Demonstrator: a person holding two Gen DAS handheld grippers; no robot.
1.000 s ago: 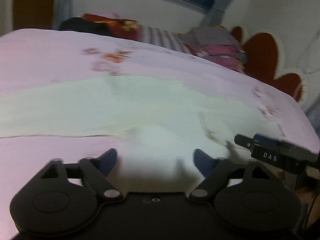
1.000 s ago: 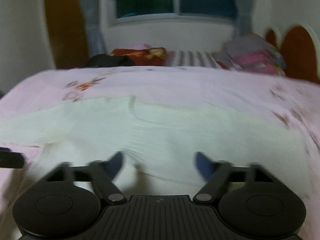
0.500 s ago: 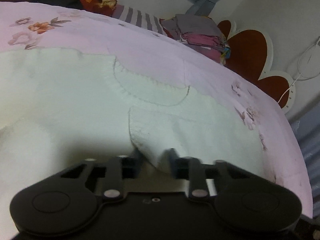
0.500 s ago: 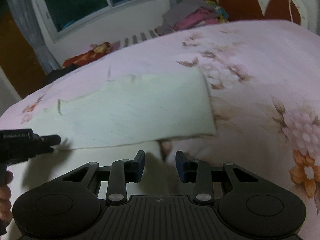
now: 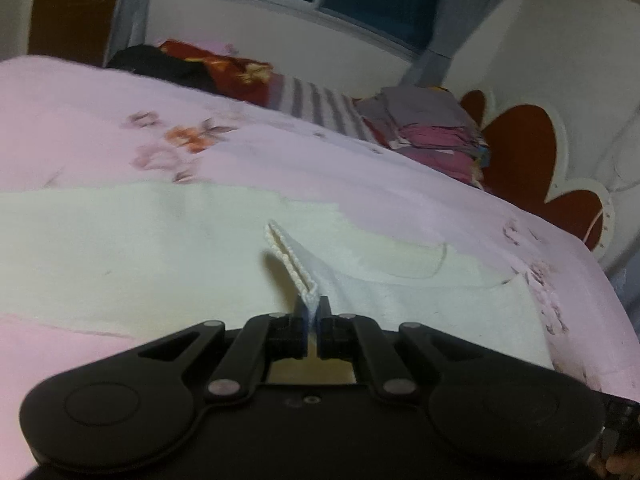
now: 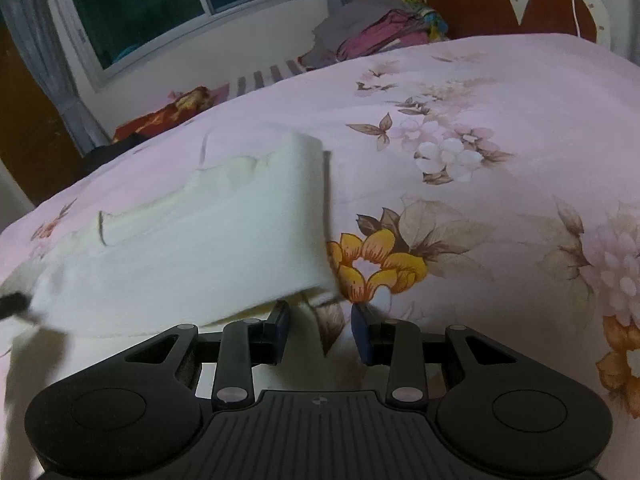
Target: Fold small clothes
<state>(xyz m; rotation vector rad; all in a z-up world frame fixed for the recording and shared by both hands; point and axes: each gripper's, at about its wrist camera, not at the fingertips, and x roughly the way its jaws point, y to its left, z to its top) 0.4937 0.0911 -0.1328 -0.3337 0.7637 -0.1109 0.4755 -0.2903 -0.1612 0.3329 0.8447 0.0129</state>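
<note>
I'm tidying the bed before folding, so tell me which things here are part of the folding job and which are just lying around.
In the job:
- cream garment
- left gripper, pinching its ribbed edge
- right gripper, fingers apart at its corner

Lying about:
- pile of clothes
- striped cloth
- red patterned cloth

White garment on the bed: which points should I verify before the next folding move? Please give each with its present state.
1. Left gripper holds the ribbed edge of the white garment: ok, shut on it, edge lifted.
2. Right gripper grips the garment: not ok; its jaws have just been closing but stand apart, the garment corner just ahead of them.
3. Garment lies flat on the bedsheet: not ok, wrinkled near its far edge.
4. Clothes pile lies apart from the garment: ok.
5. Left grip catches both layers: cannot tell.
</note>
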